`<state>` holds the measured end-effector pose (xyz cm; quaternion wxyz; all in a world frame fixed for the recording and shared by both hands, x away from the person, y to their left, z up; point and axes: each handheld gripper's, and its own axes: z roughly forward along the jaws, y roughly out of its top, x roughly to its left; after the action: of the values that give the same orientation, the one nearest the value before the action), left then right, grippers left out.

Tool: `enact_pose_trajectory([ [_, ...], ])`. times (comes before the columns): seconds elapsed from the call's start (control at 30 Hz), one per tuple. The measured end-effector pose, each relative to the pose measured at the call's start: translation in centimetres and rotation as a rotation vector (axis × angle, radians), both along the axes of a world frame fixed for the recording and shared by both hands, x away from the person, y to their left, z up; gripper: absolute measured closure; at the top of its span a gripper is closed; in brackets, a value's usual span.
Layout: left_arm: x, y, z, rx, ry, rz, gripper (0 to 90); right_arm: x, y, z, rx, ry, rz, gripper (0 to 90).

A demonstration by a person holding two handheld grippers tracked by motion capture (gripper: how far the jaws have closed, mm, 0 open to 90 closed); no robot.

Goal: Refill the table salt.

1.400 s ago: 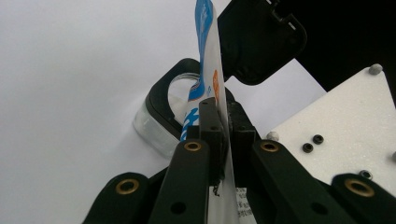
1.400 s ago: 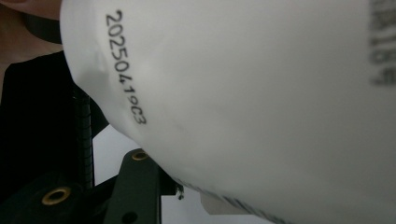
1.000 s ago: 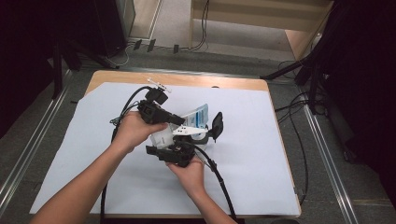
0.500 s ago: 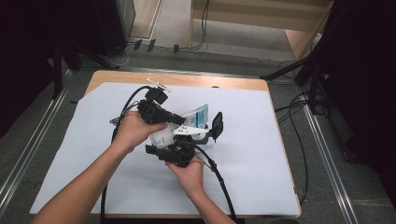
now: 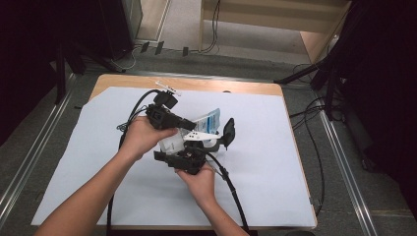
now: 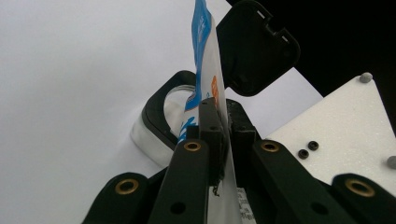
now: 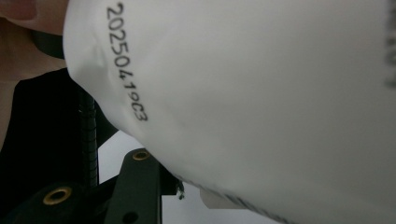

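Left gripper (image 6: 219,140) is clamped on the pouch (image 6: 205,70), which stands upright, long axis vertical, above the container (image 6: 159,112) with open black lid (image 6: 257,46). Right gripper (image 5: 184,160), part open, grips the pouch's near lower body over mid-surface (image 5: 295,162).

table (image 5: 255,88): wooden, mid-frame | white sheet (image 5: 275,162): covers most of the tabletop, a strip of bare wood along the upper edge | floor cables (image 5: 314,123): right of frame, beside the table | wooden shelf (image 5: 275,19): top centre | metal rail (image 5: 29,162): lower left
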<state>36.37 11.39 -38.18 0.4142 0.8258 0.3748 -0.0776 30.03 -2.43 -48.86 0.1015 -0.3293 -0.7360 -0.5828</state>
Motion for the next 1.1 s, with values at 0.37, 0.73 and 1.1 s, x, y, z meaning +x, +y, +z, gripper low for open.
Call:
enact_pose_trajectory([
  [0.37, -0.01, -0.06, 0.05, -0.001, 0.006, 0.006, 88.8, -0.06, 0.19, 0.08, -0.022, -0.023, 0.002, 58.9],
  [0.73, -0.03, -0.04, 0.07, -0.010, 0.004, 0.001, 88.8, -0.19, 0.12, 0.23, -0.029, -0.027, -0.005, 61.2],
  [1.1, -0.05, -0.09, 0.22, -0.017, 0.003, -0.001, 88.5, -0.14, -0.05, 0.32, -0.003, -0.003, -0.012, 64.5],
])
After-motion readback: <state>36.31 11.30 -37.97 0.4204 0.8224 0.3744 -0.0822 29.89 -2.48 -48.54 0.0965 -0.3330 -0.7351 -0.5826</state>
